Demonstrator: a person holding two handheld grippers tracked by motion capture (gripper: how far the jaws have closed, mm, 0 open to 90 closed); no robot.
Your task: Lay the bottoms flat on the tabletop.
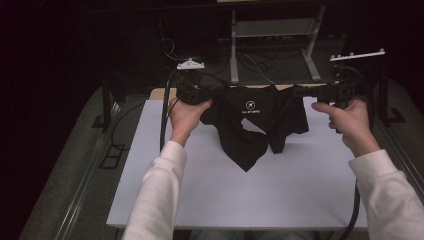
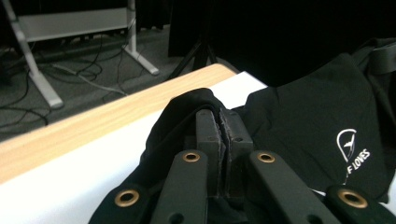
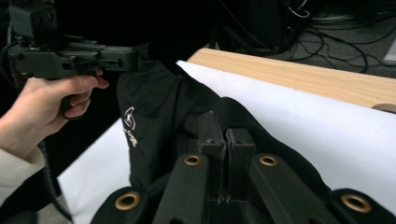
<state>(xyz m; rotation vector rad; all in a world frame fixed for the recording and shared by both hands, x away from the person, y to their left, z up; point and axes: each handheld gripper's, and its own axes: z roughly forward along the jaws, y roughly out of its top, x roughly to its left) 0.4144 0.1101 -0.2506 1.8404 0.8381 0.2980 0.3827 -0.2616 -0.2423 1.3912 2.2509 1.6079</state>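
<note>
Where the black T-shirt [image 1: 255, 125] hangs stretched between the two grippers, its top edge runs side to side across the far part of the white table [image 1: 280, 195], and its body droops in uneven folds, the lowest point seeming to brush or nearly brush the surface. The white printed logo [image 1: 249, 106] faces the person. The left gripper [image 1: 212, 95] has its jaws pressed together on a fold of cloth at one end of the top edge, seen close in the left gripper view [image 2: 222, 122]; the right gripper [image 1: 300, 91] is clamped likewise at the other end [image 3: 227, 135]. The garment's long axis thus lies level between the jaws, both hands equally near it, so any spreading or lowering depends on keeping that line taut. Whether each pinch sits on a shoulder seam or a sleeve is hard to make out, black cloth against dark surroundings, and the hem is lost in the folds.
</note>
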